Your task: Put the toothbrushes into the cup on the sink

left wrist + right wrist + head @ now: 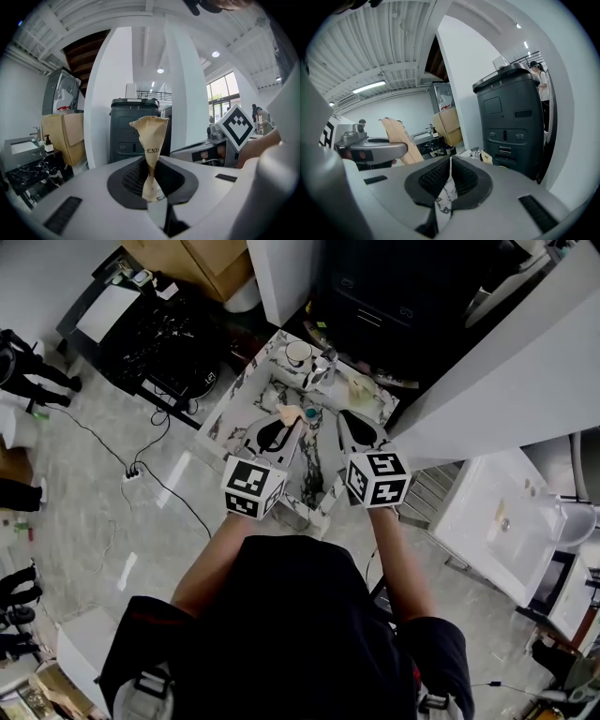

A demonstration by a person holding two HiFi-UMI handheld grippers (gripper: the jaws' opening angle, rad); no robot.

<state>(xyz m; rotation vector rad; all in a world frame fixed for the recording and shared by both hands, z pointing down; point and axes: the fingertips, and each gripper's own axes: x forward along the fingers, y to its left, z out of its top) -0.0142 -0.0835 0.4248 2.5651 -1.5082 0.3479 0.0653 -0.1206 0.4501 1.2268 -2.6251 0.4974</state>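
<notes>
Head view: the left gripper [281,423] and the right gripper [349,420] are held side by side over the marbled desk [234,418]. The cup [298,353] stands at the desk's far end, just beside a tap [322,371]. A wrapper [150,136] is pinched between the left jaws. The right jaws are pressed together, and nothing is seen between them. No bare toothbrush can be made out. One may be inside the wrapper, and a small teal thing [311,414] near the left jaws may belong to one, but neither can be told.

The wrapper is gripped only at a thin twisted waist, so it could slip or tear under a sideways pull. If a brush is inside, it could drop out of the loose paper short of the cup. The cup looks light and its mouth is small, so it could be tipped by a jaw brought in low or off-centre. The tap crowds the approach. Nothing can be taken by the right jaws until they are spread.

The wrapper is of beige, creased paper, narrowed where it is held and flared to a ragged top, with "END" printed on it. The pads are black and ribbed and are set in smooth grey shells. The desk is glossy white stone with black veins. The cup is white, round and smooth, and the tap is of polished metal.
</notes>
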